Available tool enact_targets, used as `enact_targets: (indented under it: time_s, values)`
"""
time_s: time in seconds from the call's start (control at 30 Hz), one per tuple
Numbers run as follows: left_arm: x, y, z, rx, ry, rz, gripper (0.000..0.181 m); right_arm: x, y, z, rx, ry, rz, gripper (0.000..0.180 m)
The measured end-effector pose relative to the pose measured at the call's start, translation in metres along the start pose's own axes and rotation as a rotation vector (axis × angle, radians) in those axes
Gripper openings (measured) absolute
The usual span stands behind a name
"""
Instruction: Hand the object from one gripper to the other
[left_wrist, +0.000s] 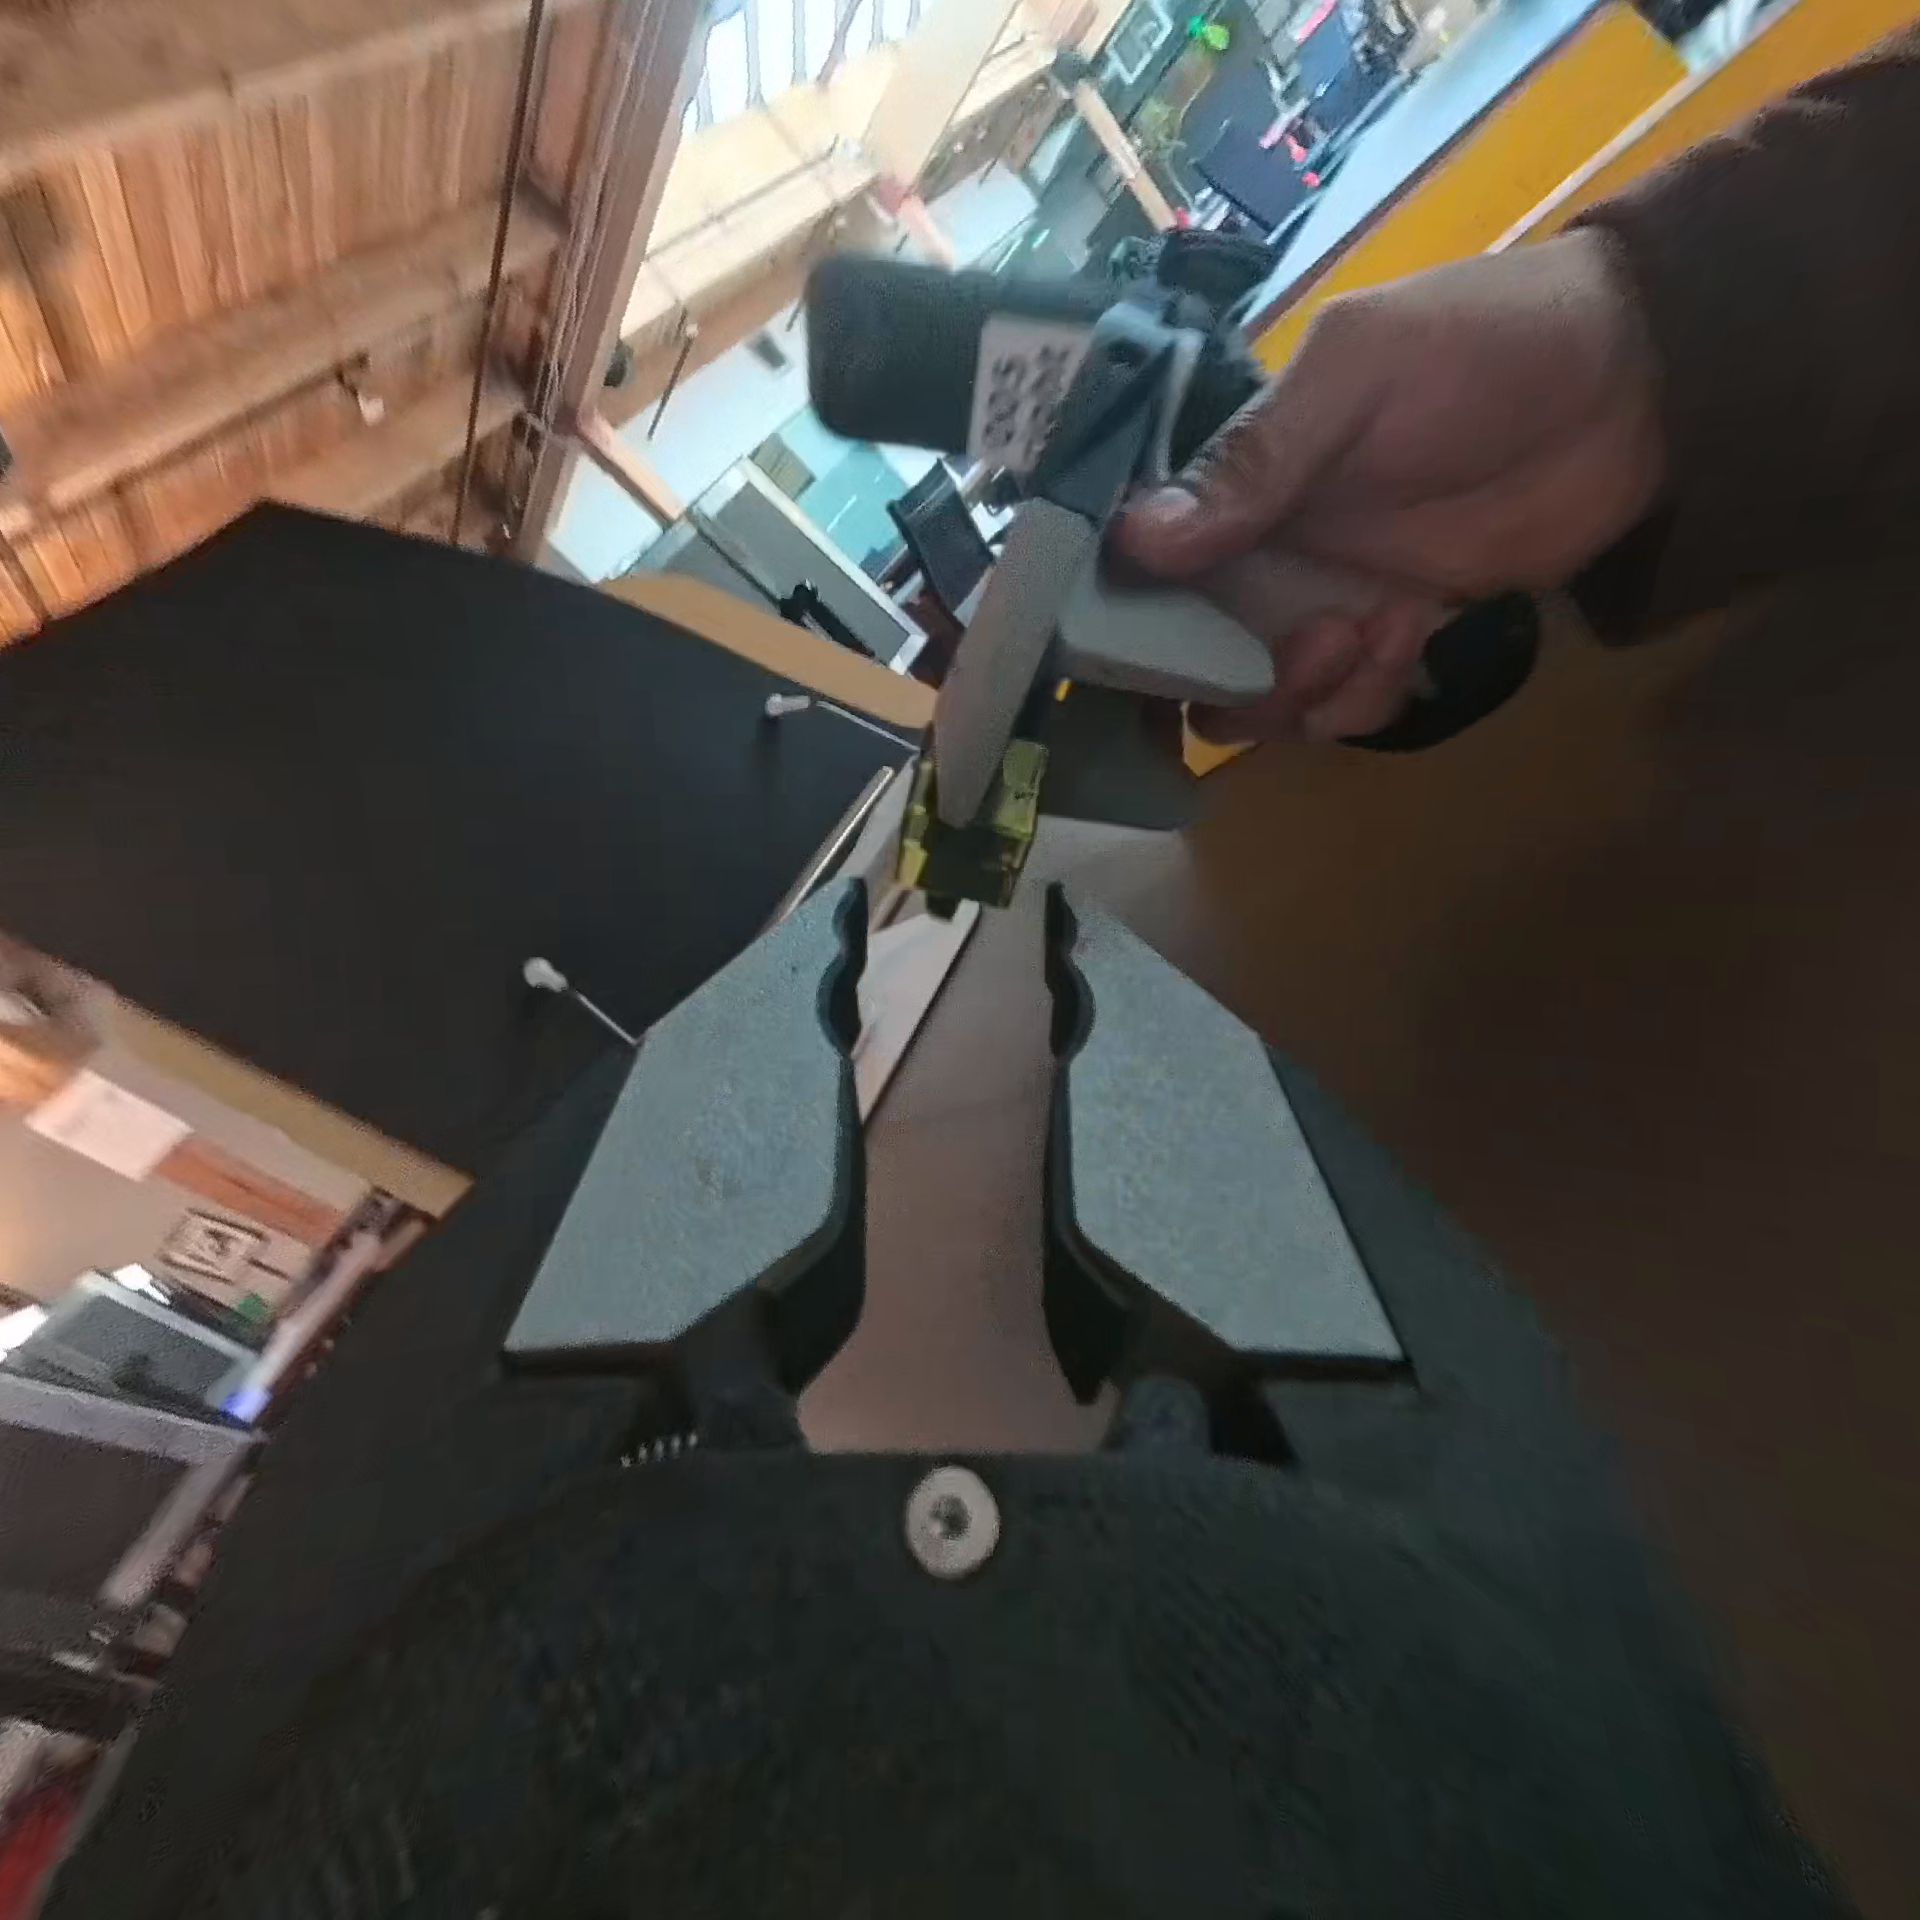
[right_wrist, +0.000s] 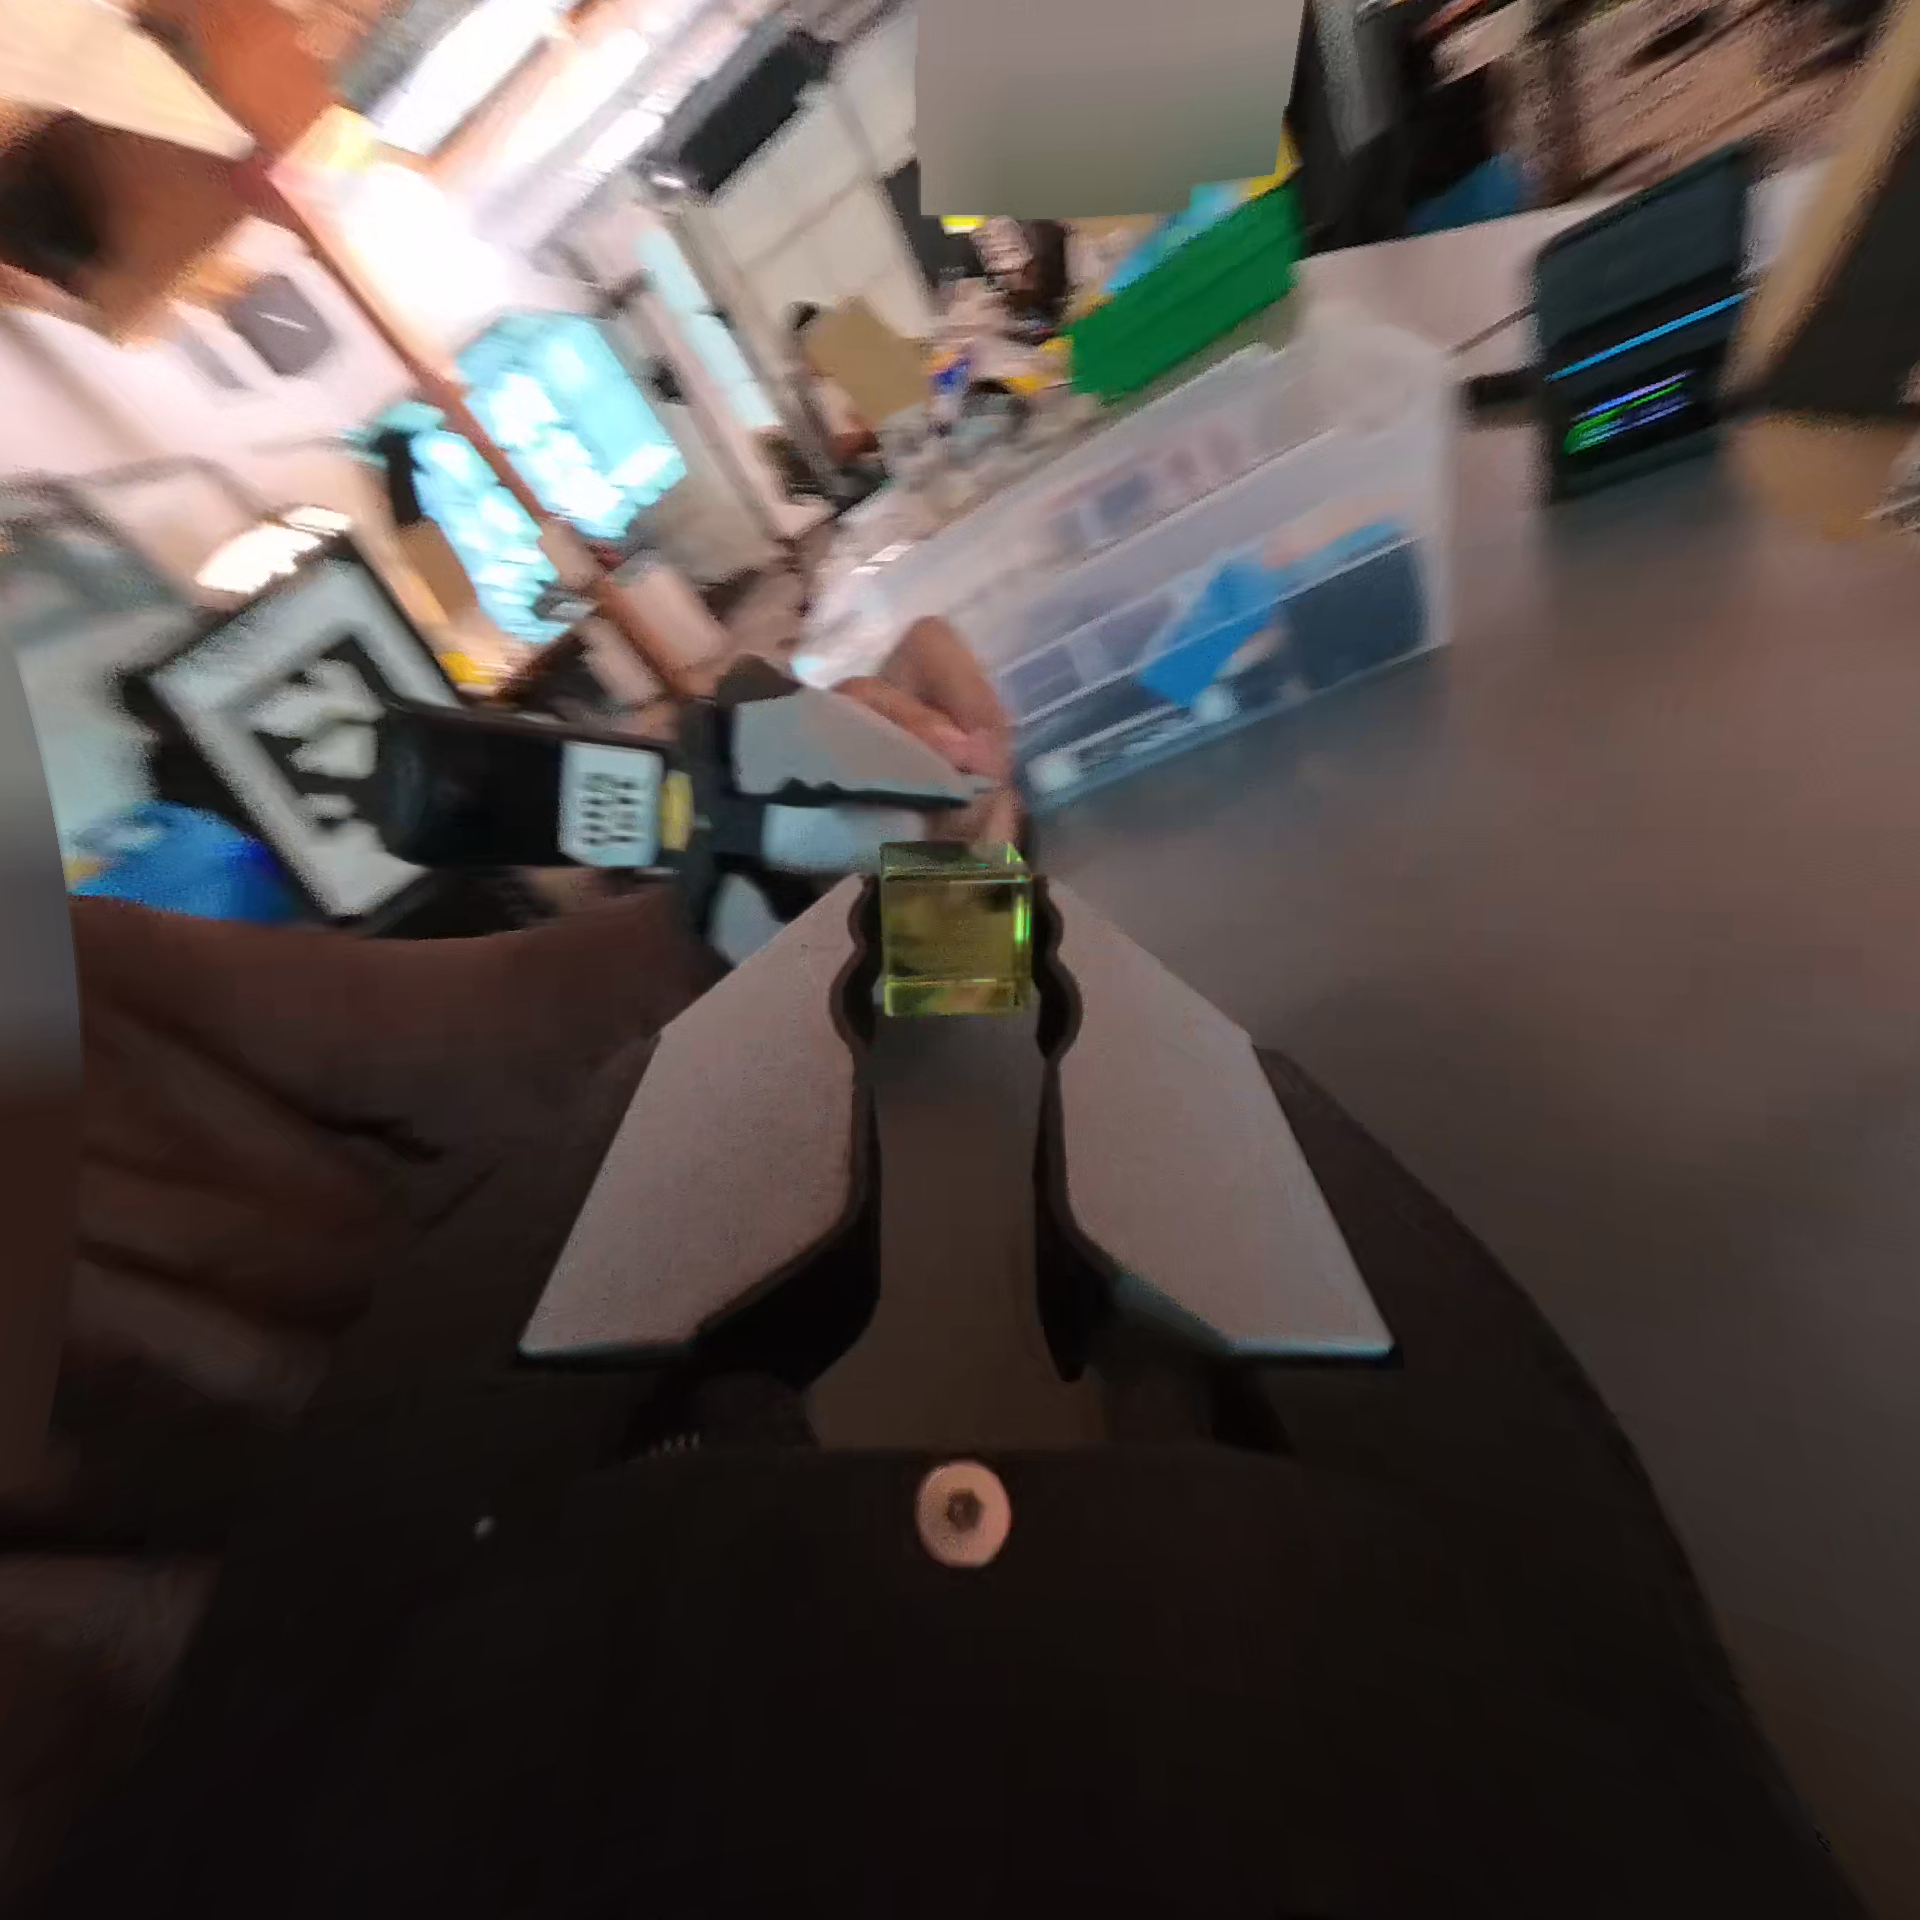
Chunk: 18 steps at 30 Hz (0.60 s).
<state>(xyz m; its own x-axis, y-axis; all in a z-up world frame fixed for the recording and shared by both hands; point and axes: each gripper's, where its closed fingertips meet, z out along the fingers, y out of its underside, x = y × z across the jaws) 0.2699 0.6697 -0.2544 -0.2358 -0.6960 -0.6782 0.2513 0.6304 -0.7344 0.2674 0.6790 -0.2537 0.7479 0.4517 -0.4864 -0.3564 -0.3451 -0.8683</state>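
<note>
Clamped at the very tips of the right tool: a small cube, translucent yellow-green with glossy faces and crisp edges, held off the surface. Seen from the left wrist view, same cube pinched by the right tool, which angles down from a hand at upper right. Just short of the cube, left tool spread apart with nothing between its grey fingers, tips either side of the cube's near face but apart from it. In the right wrist view, left tool visible beyond the cube, pointing in from the left. Below both, brown surface bare, with open room to the right. Farther back on the surface, a clear plastic bin holding blue and dark items, blurred past telling. Beyond it, a dark box with a blue stripe near the far edge. To the left, a black panel standing close beside the left tool.
</note>
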Motion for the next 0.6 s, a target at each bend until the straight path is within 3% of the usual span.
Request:
enact_targets:
  time_s: [0.03, 0.17, 0.33, 0.47, 0.6]
  values:
    - [-0.005, 0.003, 0.000, -0.007, -0.020, -0.049, 0.030, 0.010, -0.005, -0.006, 0.012, 0.106, -0.074, 0.026]
    - [-0.023, 0.022, 0.001, -0.075, -0.083, -0.198, 0.027, 0.012, -0.041, -0.036, 0.111, 0.456, -0.338, 0.025]
    - [-0.026, 0.047, 0.002, -0.190, -0.096, -0.246, 0.024, -0.038, -0.085, -0.104, 0.132, 0.823, -0.491, 0.025]
    - [-0.022, 0.055, 0.004, -0.233, -0.083, -0.270, 0.023, -0.029, -0.102, -0.218, 0.033, 1.204, -0.447, 0.025]
    - [-0.015, 0.061, 0.006, -0.268, -0.053, -0.281, 0.023, 0.039, -0.064, -0.324, -0.133, 1.411, -0.234, 0.025]
